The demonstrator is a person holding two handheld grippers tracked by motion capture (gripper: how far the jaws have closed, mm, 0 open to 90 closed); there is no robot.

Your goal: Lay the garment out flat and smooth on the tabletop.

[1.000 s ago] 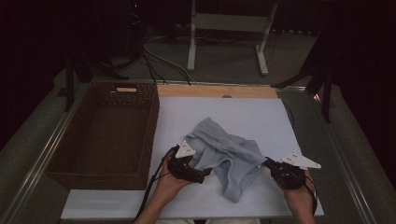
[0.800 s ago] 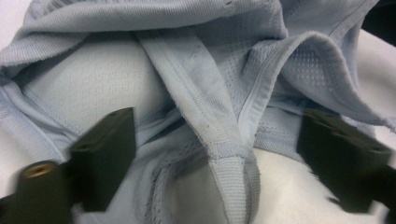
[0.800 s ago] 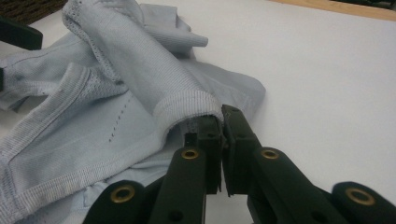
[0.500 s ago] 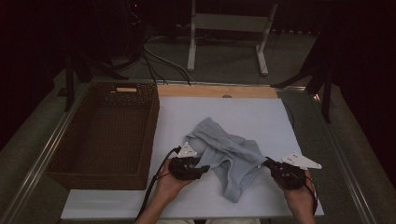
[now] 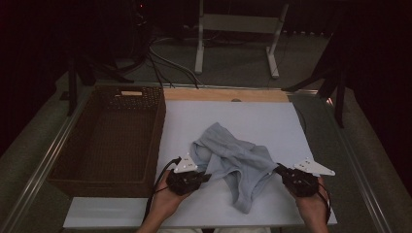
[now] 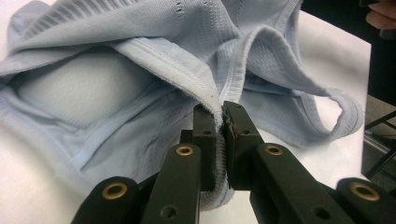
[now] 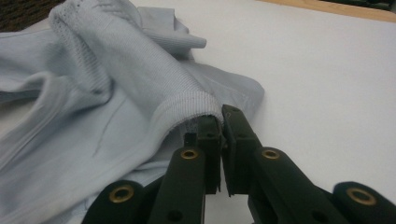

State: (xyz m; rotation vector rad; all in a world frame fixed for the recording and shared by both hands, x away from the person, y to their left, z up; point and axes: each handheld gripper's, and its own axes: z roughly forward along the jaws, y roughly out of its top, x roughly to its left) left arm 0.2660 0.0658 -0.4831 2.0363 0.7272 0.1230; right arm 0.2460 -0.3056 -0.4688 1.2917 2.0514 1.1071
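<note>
A crumpled light-blue garment point(image 5: 238, 162) lies on the white tabletop point(image 5: 252, 121). My left gripper point(image 5: 206, 177) is at the garment's left edge; its jaws have just been closing and now pinch a ribbed hem point(image 6: 219, 105). My right gripper point(image 5: 280, 169) is at the garment's right side, shut on a ribbed cuff point(image 7: 189, 107). The garment point(image 6: 140, 70) spreads out beyond the left jaws, and the garment point(image 7: 93, 93) lies left of the right jaws.
A dark wicker basket point(image 5: 109, 136) stands left of the white tabletop. A wooden strip point(image 5: 228, 94) runs along the table's far edge. Metal rails point(image 5: 43, 165) border the table. Cables and a stand's legs point(image 5: 238, 43) lie on the floor beyond.
My left gripper's jaws have closed onto the garment's left edge and the hand has shifted slightly right and up. The right gripper has stayed in place.
</note>
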